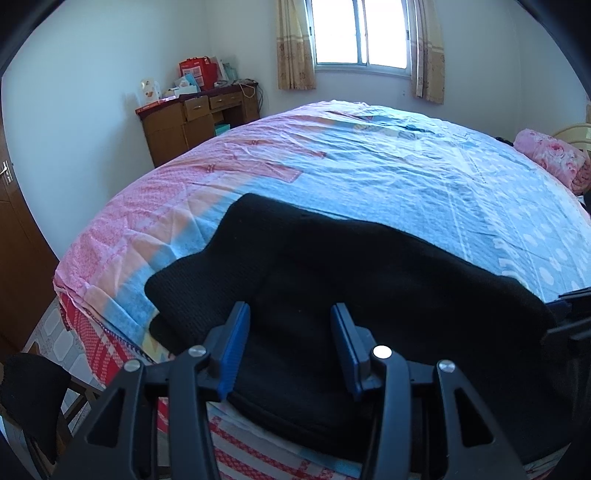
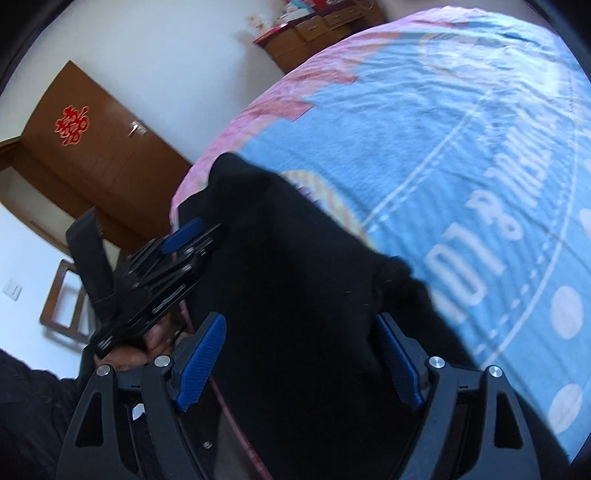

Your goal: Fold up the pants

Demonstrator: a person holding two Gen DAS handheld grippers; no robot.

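Meanwhile black pants point(image 1: 332, 266) hug the bed's point(image 1: 369, 162) near edge, both grippers' jaws parted, empty.

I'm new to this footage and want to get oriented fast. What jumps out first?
The black knitted pants lie in a dark heap on the near edge of the bed, stark against the pink-and-blue patterned bedsheet. Both blue-padded grippers, left gripper and right gripper, stand open just above the fabric. Behind the bed, a bright curtained window glares.
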